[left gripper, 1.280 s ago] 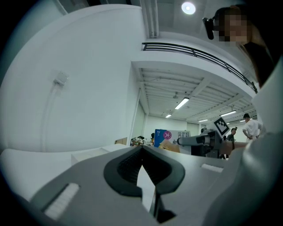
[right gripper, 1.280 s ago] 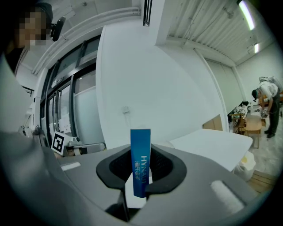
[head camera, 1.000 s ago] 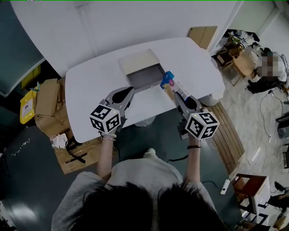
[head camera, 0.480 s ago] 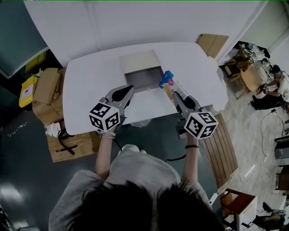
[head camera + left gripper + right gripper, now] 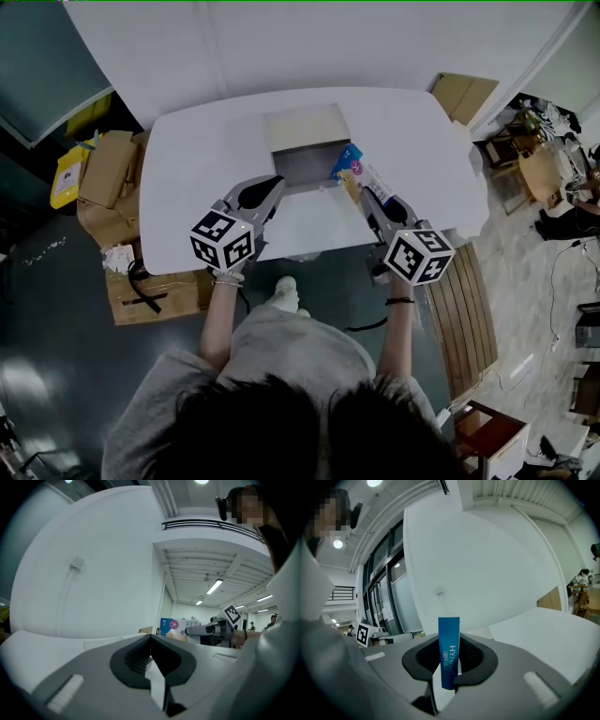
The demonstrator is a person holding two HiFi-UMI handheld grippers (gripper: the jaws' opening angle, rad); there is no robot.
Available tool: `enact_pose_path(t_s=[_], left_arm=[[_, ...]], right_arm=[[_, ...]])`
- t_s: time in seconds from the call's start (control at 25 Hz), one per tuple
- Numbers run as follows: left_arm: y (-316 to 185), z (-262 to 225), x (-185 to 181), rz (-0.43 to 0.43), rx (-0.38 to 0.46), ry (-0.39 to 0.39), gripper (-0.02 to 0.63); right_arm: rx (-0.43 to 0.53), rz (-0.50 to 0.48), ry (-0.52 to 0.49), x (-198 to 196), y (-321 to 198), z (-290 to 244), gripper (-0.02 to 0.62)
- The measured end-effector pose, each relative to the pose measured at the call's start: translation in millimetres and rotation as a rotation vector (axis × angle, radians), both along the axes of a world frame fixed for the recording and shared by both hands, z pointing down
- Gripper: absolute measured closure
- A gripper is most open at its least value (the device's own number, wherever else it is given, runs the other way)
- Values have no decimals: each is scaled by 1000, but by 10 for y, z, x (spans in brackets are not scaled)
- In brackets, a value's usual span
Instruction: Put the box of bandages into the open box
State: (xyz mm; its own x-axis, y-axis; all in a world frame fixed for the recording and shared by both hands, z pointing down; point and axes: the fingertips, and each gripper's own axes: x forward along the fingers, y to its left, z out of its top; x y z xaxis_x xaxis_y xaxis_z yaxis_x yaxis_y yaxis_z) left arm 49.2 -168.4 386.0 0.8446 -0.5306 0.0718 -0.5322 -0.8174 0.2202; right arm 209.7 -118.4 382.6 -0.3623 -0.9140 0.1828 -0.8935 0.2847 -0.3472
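The open box point(image 5: 305, 164) sits mid-table, its beige lid point(image 5: 307, 126) folded back and its dark inside showing. My right gripper point(image 5: 361, 190) is shut on the blue bandage box point(image 5: 350, 167), holding it upright at the open box's right rim. In the right gripper view the box's blue edge point(image 5: 449, 651) stands clamped between the jaws of the right gripper point(image 5: 449, 665). My left gripper point(image 5: 272, 185) hovers at the open box's front left corner, jaws shut on nothing. From the left gripper point(image 5: 151, 639) view, the bandage box point(image 5: 174, 626) and right gripper point(image 5: 206, 630) appear ahead.
The white table point(image 5: 202, 178) has rounded corners. Cardboard boxes point(image 5: 108, 178) and a yellow item point(image 5: 69, 176) lie on the floor at left. A slatted wooden bench point(image 5: 466, 300) stands right of the table, and more cardboard point(image 5: 464, 94) leans behind it.
The head view has shifted a little. Both grippers keep their places by the open box, and the bandage box stays in the right gripper.
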Motion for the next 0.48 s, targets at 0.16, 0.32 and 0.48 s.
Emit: enact_pose_path(t_s=[0.16,0.32,0.48], left_arm=[[-217,2,-75,-19,-6,0,611],[-458,-6,-81,-25,-11,12,611],[-649,38,22,-4,-19,14,611]], right_arm=[[-8,-17,-13,-48,-225,29,509],[-14,-32,-15,-100,-474,30,509],[-27,-36,-18,-61,-683,79,509]])
